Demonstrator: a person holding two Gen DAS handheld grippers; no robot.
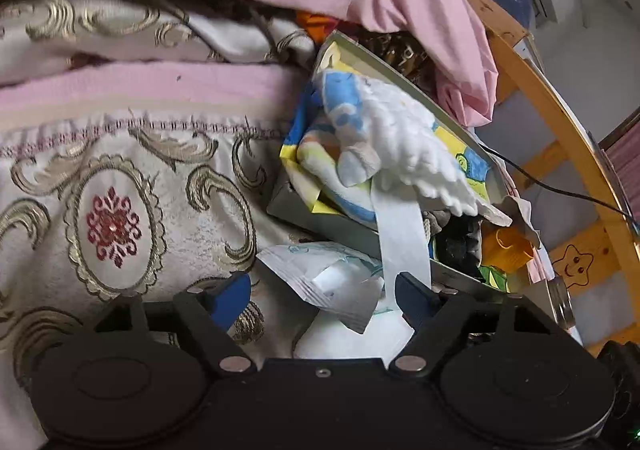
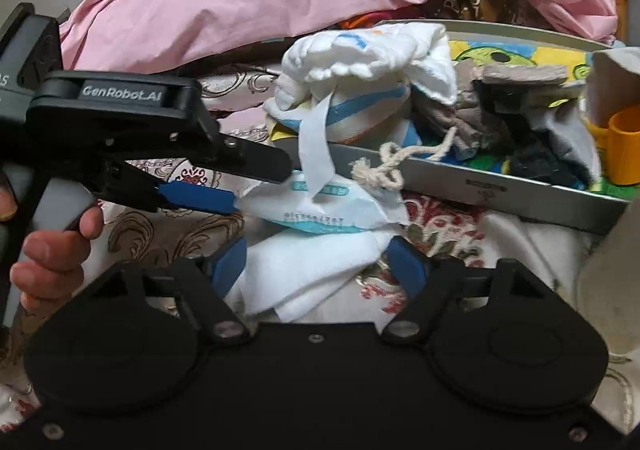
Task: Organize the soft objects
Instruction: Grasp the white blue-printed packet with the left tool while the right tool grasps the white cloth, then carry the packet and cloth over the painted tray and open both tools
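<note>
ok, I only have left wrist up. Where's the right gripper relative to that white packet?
Observer: The right gripper is on the near side of the packet. Its fingers are open on either side of the white cloth under the packet.
Operator: Left fingers on the packet yet?
Observer: Side-on, the left gripper is open. Its lower finger meets the packet's edge and the upper one sits above it by the white strip. Nothing is pinched.
Operator: Any snag risk at the tray?
Observer: A knotted cord hangs over the tray's front wall, apart from both grippers.
</note>
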